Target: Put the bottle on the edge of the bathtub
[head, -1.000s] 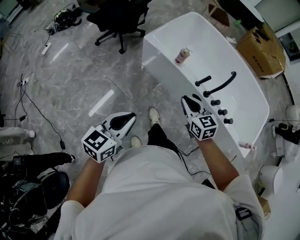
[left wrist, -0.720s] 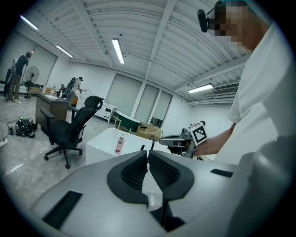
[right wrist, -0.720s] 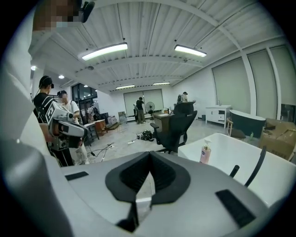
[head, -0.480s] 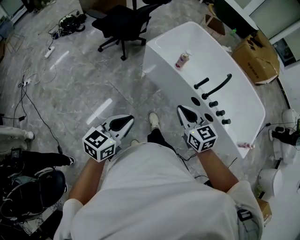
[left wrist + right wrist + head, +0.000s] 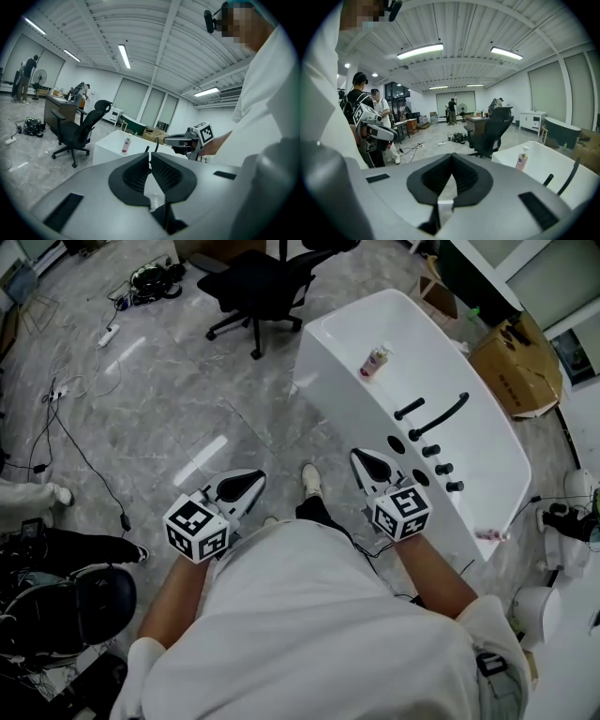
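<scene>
A small pump bottle (image 5: 375, 360) with a pink label stands upright on the near rim of the white bathtub (image 5: 328, 390). It also shows in the left gripper view as the bottle (image 5: 125, 144) and in the right gripper view as the bottle (image 5: 521, 159). My right gripper (image 5: 358, 456) hovers beside the tub's near side, well short of the bottle, shut with nothing in it (image 5: 451, 157). My left gripper (image 5: 258, 476) hangs over the floor left of my legs, its jaws (image 5: 150, 152) closed and empty.
A black faucet (image 5: 439, 416) and several black knobs sit on the tub's rim. A black office chair (image 5: 267, 282) stands beyond the tub's far end. Cables (image 5: 56, 418) trail over the floor at left. A cardboard box (image 5: 520, 357) lies behind the tub. People (image 5: 358, 108) stand at left.
My right gripper has drawn back from the tub's rim toward my body. The left gripper has shifted only slightly. The bottle has stayed in place on the rim.
</scene>
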`<state>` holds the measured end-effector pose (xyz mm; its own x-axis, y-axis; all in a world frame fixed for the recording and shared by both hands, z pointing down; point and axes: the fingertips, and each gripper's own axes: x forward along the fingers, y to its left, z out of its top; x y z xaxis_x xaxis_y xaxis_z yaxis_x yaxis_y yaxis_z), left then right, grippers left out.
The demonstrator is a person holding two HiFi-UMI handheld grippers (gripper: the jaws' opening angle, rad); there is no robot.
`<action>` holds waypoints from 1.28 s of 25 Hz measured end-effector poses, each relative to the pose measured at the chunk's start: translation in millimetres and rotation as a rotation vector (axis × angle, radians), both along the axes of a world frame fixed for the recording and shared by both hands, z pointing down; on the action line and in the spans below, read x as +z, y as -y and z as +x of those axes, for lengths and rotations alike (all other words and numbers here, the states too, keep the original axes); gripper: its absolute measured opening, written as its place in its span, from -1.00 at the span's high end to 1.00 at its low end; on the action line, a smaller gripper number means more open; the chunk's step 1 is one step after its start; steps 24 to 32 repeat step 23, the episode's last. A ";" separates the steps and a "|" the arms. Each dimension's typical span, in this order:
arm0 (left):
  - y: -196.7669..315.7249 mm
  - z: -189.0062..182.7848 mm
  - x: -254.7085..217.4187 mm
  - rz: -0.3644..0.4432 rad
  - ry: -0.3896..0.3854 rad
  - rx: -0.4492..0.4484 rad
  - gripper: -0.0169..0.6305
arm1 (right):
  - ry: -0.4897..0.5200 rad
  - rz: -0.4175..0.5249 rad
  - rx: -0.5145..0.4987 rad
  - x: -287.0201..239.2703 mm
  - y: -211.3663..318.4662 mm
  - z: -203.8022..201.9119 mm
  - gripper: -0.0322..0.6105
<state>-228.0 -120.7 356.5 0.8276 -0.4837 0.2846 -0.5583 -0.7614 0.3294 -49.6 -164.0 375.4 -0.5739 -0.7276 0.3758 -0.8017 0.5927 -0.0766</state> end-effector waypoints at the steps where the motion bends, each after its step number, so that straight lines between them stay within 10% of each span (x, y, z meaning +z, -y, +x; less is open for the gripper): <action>1: -0.3 -1.2 0.5 -0.001 0.000 -0.002 0.86 | -0.001 0.002 -0.004 -0.5 1.0 -2.1 0.88; 32: -0.5 6.7 2.9 -0.014 -0.001 0.006 0.86 | -0.030 0.011 -0.031 -1.6 -4.0 -3.2 0.88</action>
